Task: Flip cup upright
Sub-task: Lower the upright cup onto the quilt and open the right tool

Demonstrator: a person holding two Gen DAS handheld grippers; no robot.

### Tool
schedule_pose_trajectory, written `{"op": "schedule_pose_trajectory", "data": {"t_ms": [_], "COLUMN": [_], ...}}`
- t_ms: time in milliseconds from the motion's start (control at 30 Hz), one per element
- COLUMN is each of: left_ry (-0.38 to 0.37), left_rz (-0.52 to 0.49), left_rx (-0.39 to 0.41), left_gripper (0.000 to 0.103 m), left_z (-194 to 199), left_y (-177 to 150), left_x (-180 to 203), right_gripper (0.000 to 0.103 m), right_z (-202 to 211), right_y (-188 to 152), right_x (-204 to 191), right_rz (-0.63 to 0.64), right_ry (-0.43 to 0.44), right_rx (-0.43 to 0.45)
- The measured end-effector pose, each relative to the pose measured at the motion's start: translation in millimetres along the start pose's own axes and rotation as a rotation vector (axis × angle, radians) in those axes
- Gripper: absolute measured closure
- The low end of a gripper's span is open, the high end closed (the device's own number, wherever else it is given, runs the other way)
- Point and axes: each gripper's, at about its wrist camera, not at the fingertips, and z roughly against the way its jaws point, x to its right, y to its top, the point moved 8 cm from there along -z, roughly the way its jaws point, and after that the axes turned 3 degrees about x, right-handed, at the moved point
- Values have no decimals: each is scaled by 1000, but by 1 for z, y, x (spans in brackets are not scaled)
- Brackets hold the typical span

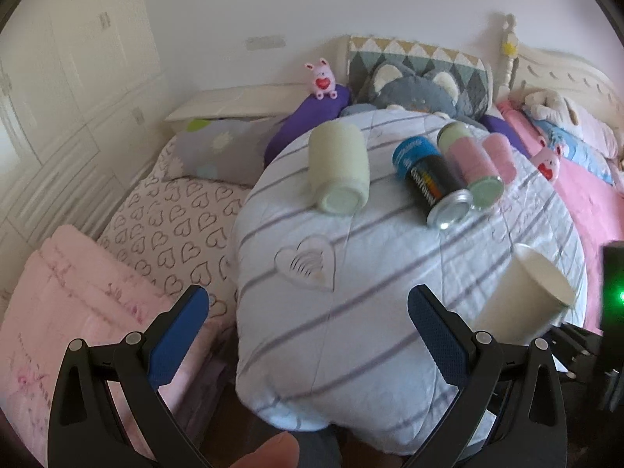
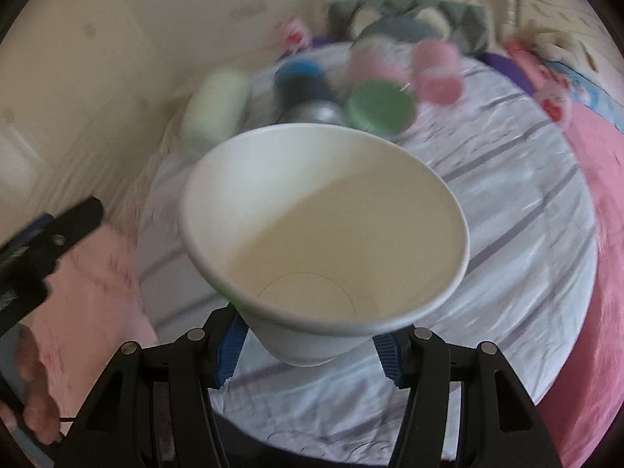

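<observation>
Right gripper (image 2: 308, 345) clamped the paper cup (image 2: 323, 230) near its base, mouth tilted; left gripper (image 1: 308, 312) gaped wide, idle; best to level the base before setting down on the quilt (image 2: 507, 273).

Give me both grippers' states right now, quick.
Left gripper: open, holding nothing, over the striped quilt.
Right gripper: shut on the white paper cup, gripped near its base, mouth tilted toward the camera.

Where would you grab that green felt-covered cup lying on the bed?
Across the middle of the green cup, coming from above. It lies on its side, base toward the camera, so the round wall faces up. The left claw is open and free; the right claw holds the paper cup.
</observation>
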Motion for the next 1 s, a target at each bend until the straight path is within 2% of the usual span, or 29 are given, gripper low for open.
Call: {"op": "schedule_pose_trajectory", "data": {"t_ms": [67, 100, 133, 233, 333, 700, 1000], "left_ry": [3, 6, 9, 12, 4, -53, -103], "left_rz": [-4, -8, -12, -13, -5, -9, -37], "left_rx": [-4, -2, 2, 17, 29, 91, 123], "left_gripper": [0, 0, 0, 0, 0, 0, 0], "left_z": [5, 8, 11, 20, 28, 77, 113], "left_y": [-6, -7, -8, -8, -7, -3, -9], "left_x": [0, 0, 0, -1, -2, 13, 35], "right_gripper": [43, 32, 16, 15, 0, 0, 0], "right_z": [-9, -12, -12, 0, 19, 105, 157], "right_y": [-3, -4, -3, -1, -1, -2, -16], "right_x": [-4, -4, -5, -8, -10, 3, 14], "right_rz": [19, 28, 25, 36, 39, 10, -6], "right_ry": [-6, -15, -9, 8, 19, 27, 4], "right_rx": [-16, -25, -17, 21, 79, 314, 424]}}
